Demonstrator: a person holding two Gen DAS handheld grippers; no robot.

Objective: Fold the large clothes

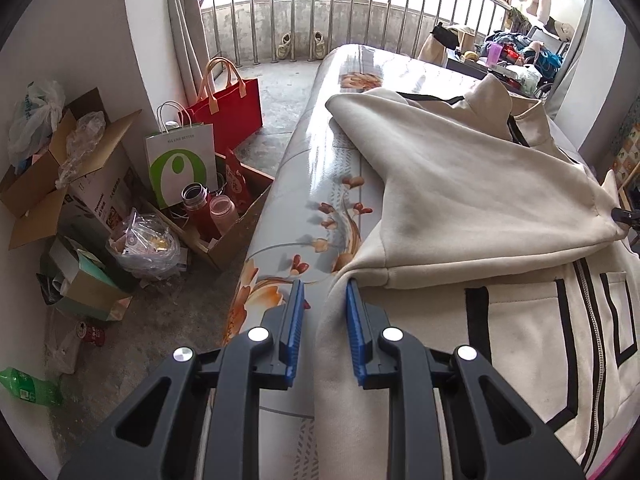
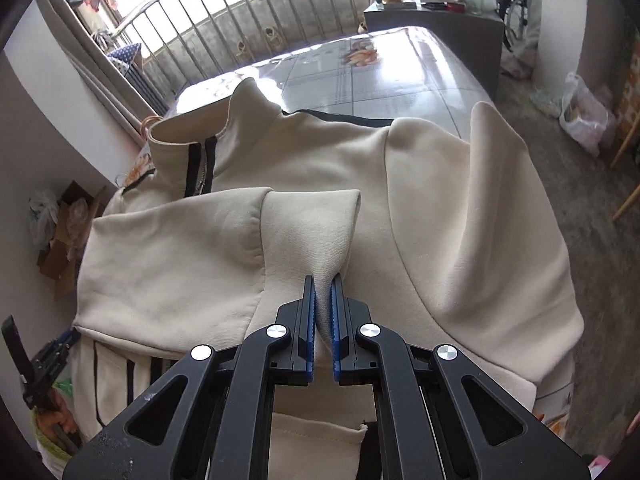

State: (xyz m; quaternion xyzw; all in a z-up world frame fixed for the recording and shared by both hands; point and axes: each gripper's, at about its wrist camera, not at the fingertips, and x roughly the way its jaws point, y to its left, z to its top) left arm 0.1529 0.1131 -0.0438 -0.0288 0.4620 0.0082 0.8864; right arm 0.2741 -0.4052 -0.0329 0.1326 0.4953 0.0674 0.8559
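The cream zip jacket (image 2: 420, 208) lies spread on the floral-covered table (image 1: 320, 168). The right gripper (image 2: 323, 280) pinches a sleeve cuff tight; the left gripper (image 1: 322, 284), fingers narrow, straddles the jacket's side edge, grip unclear. Balcony railing (image 1: 304, 12) stands beyond.

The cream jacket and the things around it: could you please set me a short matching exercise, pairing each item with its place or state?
Column one:
1. right gripper
2. red tote bag
3. cream jacket
4. green bottle

Column two:
A. lying on its side on the floor
B. spread on the flowered table, one sleeve folded across its front
C. shut on a pinch of sleeve cloth
D. standing upright on the floor behind a white paper bag

Pairs: 1-C, 2-D, 3-B, 4-A
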